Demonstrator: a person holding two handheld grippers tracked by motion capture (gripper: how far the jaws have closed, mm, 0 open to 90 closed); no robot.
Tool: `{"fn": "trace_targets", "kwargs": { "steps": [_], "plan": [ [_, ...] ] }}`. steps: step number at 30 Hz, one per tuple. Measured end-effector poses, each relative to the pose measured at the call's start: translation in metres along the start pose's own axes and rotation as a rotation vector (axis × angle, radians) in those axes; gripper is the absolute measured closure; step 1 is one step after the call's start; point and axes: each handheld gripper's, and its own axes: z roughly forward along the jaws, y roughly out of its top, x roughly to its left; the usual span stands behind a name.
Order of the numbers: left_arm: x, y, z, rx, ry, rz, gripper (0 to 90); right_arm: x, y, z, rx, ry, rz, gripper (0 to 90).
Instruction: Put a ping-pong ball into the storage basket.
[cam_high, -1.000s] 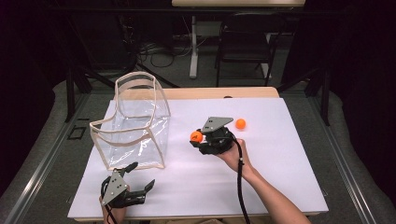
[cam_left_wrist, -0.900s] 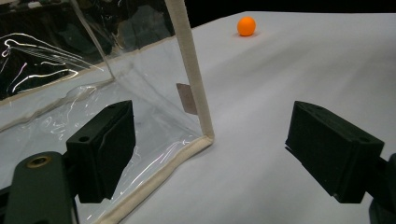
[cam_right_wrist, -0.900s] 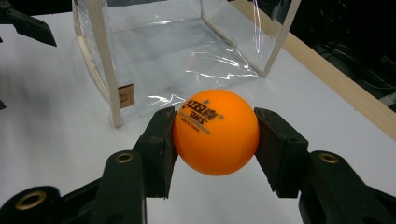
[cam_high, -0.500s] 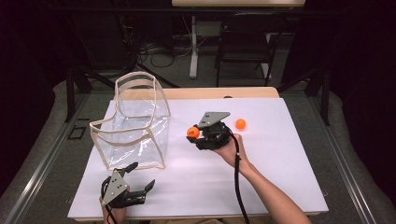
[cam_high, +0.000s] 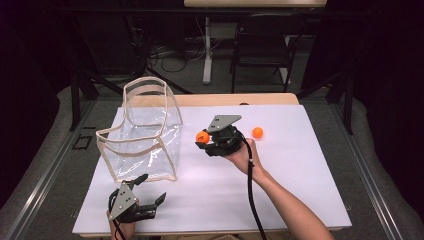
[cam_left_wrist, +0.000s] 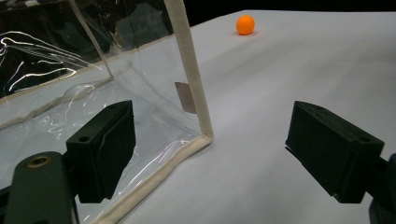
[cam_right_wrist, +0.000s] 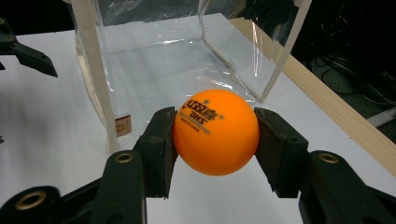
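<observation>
A: Where does the held ball sit?

B: The right gripper (cam_high: 202, 141) is clenched on an orange ball (cam_high: 202, 136), one pad pressed to each side of it. In the right gripper view the ball (cam_right_wrist: 215, 131) shows black and red print on top and hangs above the white table (cam_high: 300, 180), near the middle, somewhat toward the far edge.

A: What lies around it?

B: A clear bag (cam_high: 142, 132) with cream edging stands upright on the left half of the table, its open mouth facing up. The held ball is near the bag's right wall but apart from it. In the right gripper view the bag's nearest cream corner post rises just left of the ball, with a small tag low on it, so the wall stands between the ball and the bag's inside.

A: Anything else on the table?

B: A second orange ball (cam_high: 257, 132) rests on the table to the right of the right gripper, toward the far edge. The left gripper view shows it far off (cam_left_wrist: 245, 24).

A: And the other gripper?

B: The left gripper (cam_high: 150, 192) waits at the near edge, toward the left corner, its jaws spread wide with nothing between them. Its own view looks at the bag's lower near corner (cam_left_wrist: 205, 136).
</observation>
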Motion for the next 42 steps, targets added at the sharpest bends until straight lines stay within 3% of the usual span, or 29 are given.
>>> {"fn": "trace_targets", "kwargs": {
  "steps": [42],
  "plan": [
    [-0.001, 0.0, 0.001, -0.007, -0.002, -0.001, 15.7, -0.005, 0.047, 0.004, 0.002, -0.01, -0.075, 50.7]
  ]
}}
